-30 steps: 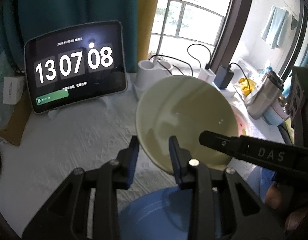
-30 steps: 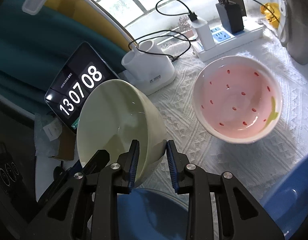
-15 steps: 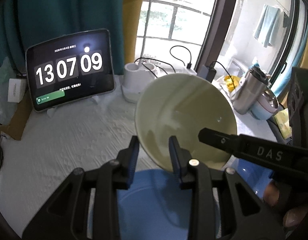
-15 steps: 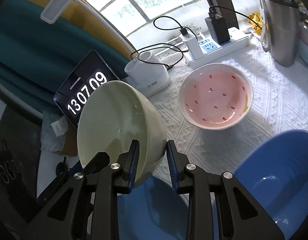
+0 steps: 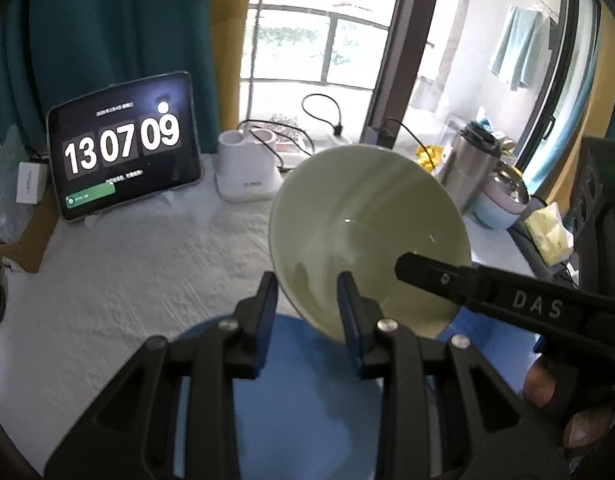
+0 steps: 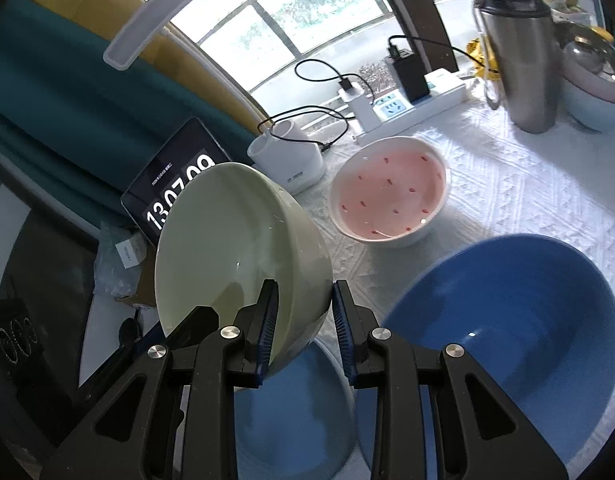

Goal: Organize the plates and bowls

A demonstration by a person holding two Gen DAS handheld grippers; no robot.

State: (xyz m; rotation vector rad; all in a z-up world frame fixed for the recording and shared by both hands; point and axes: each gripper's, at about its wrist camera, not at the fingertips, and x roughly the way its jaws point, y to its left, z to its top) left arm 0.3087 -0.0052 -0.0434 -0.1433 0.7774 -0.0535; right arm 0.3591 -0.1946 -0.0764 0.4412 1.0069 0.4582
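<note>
- The left gripper (image 5: 307, 300) and the right gripper (image 6: 301, 312) are both gripping the rim of one pale green bowl (image 5: 367, 240), each with a finger on either side of the wall, jaws narrowed to the rim.
- The bowl is hanging tilted, off the white tablecloth (image 5: 147, 252), over a light blue bowl (image 6: 295, 412) lying directly beneath it.
- To the left, open cloth is running up to the clock tablet (image 5: 123, 148) and the white holder (image 5: 247, 172).
- Only the right wrist view is showing the dark blue bowl (image 6: 507, 320) just beside the light blue one, and the pink speckled bowl (image 6: 391, 196) standing apart behind them, near the power strip (image 6: 419, 104).
- A steel flask (image 6: 523, 52) is standing at the far right edge.
</note>
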